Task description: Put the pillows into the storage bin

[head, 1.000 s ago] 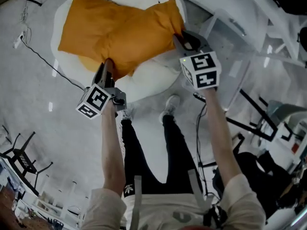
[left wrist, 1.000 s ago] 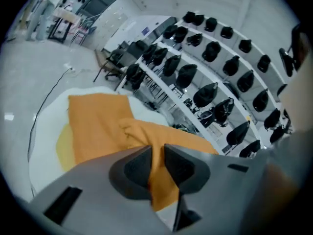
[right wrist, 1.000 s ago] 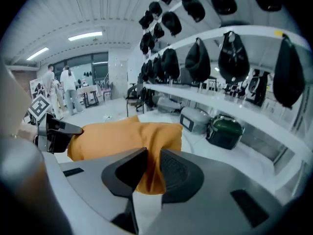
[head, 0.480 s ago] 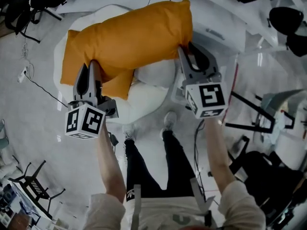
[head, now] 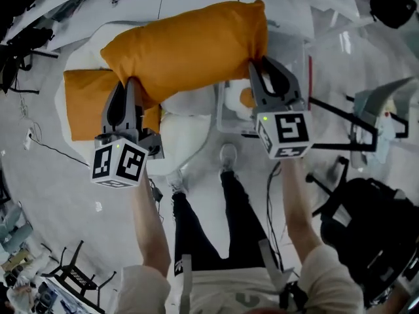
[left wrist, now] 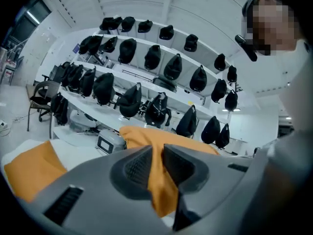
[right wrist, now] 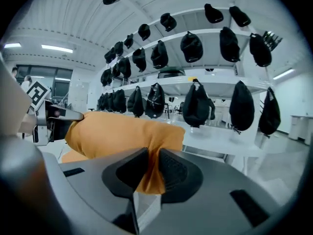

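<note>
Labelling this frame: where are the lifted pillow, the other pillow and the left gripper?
lifted pillow point(head: 190, 48): head view, middle of its upper face.
other pillow point(head: 85, 103): head view, its left half.
left gripper point(head: 127, 87): head view, between its fingertips.

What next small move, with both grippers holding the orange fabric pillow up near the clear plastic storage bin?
Probably carry the orange fabric pillow to the right, over the clear plastic storage bin. The left gripper and right gripper each pinch one end, and in the head view only its right end overlaps the bin, so lowering now would likely miss.
</note>
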`<state>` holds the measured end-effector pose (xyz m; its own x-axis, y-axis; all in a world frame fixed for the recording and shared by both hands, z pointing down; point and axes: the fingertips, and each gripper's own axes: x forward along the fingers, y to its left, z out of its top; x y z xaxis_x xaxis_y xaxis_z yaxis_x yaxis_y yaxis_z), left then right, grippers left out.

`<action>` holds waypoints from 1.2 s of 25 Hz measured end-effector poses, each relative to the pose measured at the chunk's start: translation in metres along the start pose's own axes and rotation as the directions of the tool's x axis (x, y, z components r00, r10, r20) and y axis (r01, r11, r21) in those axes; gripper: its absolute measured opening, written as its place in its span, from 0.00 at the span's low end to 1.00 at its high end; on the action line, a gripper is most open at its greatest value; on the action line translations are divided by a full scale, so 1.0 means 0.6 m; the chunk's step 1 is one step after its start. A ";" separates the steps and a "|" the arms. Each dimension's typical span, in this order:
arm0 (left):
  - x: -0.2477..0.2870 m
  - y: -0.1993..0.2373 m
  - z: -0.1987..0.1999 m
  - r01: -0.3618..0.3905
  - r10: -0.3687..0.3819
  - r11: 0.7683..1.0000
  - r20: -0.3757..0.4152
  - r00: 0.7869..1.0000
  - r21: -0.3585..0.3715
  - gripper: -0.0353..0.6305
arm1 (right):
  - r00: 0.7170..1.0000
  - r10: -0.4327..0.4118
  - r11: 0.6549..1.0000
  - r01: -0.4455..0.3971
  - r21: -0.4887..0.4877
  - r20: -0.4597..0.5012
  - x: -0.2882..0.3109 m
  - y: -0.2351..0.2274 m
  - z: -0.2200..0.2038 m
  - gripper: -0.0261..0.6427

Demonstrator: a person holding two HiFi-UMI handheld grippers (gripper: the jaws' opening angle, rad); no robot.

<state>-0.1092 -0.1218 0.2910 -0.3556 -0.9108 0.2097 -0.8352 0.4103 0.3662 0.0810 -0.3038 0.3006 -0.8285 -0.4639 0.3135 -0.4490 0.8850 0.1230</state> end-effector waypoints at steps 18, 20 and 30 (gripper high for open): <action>0.224 -0.335 -0.427 0.265 -0.270 0.962 -0.409 0.872 -0.072 0.15 | 0.870 -0.273 0.921 0.359 0.148 -0.410 -0.224 -0.332 -0.448 0.16; 0.220 -0.333 -0.482 0.244 -0.258 0.966 -0.455 0.852 -0.091 0.15 | 0.853 -0.258 0.919 0.362 0.158 -0.455 -0.237 -0.328 -0.501 0.16; 0.196 -0.287 -0.628 0.146 -0.147 0.988 -0.604 0.783 -0.053 0.14 | 0.801 -0.175 0.917 0.344 0.201 -0.572 -0.248 -0.293 -0.647 0.16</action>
<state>0.1511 -0.2826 0.5943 0.0984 -0.7465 0.6581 -0.8548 0.2752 0.4399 0.4132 -0.3753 0.5977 -0.3938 -0.5041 0.7686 -0.7638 0.6447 0.0315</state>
